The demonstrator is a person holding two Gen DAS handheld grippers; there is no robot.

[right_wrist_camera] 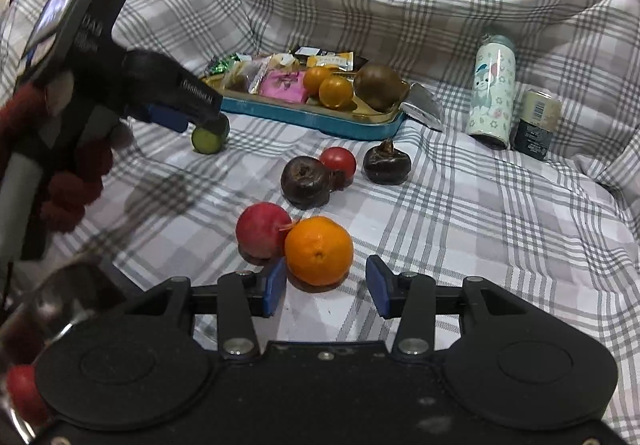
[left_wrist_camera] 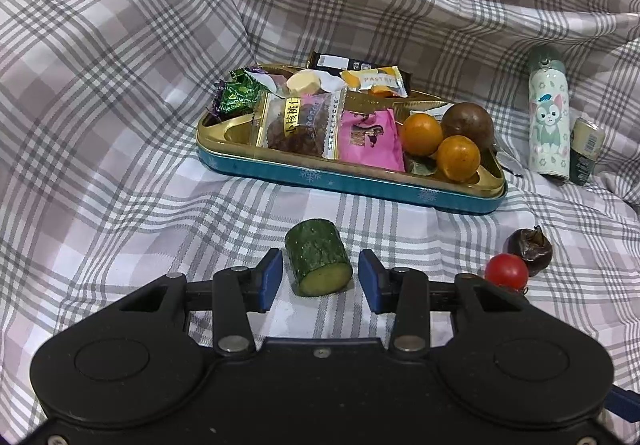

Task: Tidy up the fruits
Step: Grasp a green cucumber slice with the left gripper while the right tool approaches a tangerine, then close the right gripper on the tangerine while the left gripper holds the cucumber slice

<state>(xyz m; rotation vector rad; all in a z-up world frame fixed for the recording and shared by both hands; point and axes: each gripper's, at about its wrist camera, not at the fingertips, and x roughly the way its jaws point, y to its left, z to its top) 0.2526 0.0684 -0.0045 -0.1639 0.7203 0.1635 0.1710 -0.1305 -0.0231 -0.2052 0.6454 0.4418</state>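
Jaws of the left gripper (left_wrist_camera: 320, 277) are spread apart, with the cucumber piece (left_wrist_camera: 318, 263) lying on the checked bedsheet (left_wrist_camera: 120, 165) between the blue pads, nearer the left one; contact is unclear. Toward 12 o'clock sits the teal tin tray (left_wrist_camera: 352, 179) holding wrapped snacks and small orange fruits. Right gripper (right_wrist_camera: 326, 285) jaws are likewise released around the tangerine (right_wrist_camera: 319, 249), which touches a red fruit (right_wrist_camera: 260, 231) at its 9 o'clock; the left pad is just beside the tangerine.

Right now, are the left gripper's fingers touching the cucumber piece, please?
Apart: the left wrist view shows plaid cloth between each blue finger and the cucumber piece.
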